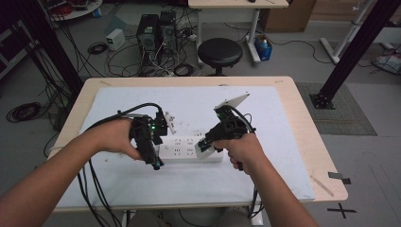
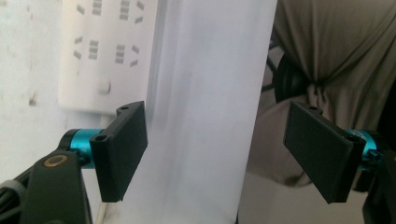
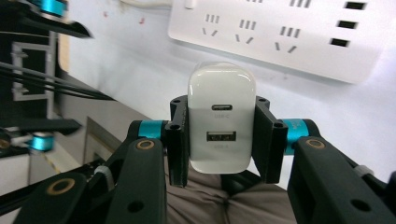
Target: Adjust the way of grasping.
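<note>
Two flat sides of the charger [image 3: 222, 123], light, stiff and slippery, are being clamped by the right gripper [image 3: 222, 140] above the power strip [image 3: 289, 35] on the worktop [image 1: 283, 142], while the left gripper [image 2: 224, 154] is gaping empty.

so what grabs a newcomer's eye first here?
Probably the white USB charger clamped in the right gripper, its ports facing the camera, just short of the white power strip lying mid-table on the white mat. Next, the left gripper, jaws open with nothing between them, at the strip's left end.
</note>
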A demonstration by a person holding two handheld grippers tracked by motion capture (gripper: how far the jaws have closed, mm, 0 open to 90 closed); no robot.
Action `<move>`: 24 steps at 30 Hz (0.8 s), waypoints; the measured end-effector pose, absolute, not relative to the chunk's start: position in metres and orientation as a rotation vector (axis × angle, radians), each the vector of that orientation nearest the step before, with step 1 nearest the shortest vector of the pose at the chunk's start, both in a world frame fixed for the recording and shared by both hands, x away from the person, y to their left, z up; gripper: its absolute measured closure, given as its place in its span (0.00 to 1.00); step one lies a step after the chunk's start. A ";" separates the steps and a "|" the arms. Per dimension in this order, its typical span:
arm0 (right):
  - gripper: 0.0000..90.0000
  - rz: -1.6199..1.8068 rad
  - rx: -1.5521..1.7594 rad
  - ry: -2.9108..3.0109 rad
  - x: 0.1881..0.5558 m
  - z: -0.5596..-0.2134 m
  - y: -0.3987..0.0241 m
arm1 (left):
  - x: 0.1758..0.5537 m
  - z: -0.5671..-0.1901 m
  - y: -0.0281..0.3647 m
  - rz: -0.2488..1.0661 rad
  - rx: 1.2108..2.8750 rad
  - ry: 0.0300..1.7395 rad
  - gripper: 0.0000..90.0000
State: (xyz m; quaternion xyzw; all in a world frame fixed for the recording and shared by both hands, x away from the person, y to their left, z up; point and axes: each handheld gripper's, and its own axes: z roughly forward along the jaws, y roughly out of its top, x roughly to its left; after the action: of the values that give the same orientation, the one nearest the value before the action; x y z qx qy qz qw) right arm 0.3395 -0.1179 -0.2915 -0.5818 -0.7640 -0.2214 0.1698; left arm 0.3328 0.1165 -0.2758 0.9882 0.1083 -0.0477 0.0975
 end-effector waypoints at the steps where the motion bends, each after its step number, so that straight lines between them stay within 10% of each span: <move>1: 0.69 -0.611 -1.663 -2.190 0.340 -0.290 -0.118 | 0.333 -0.276 0.118 -0.145 2.940 0.329 0.24; 24: 0.69 -0.190 -1.800 -2.532 0.341 -0.271 -0.149 | 0.327 -0.261 0.154 -0.113 3.036 0.453 0.24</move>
State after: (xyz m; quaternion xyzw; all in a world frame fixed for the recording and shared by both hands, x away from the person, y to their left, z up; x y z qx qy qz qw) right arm 0.3413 -0.1487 -0.2709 -0.5782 -0.8135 -0.0610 0.0148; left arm 0.3272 0.1541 -0.2608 0.9878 0.1475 -0.0368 0.0347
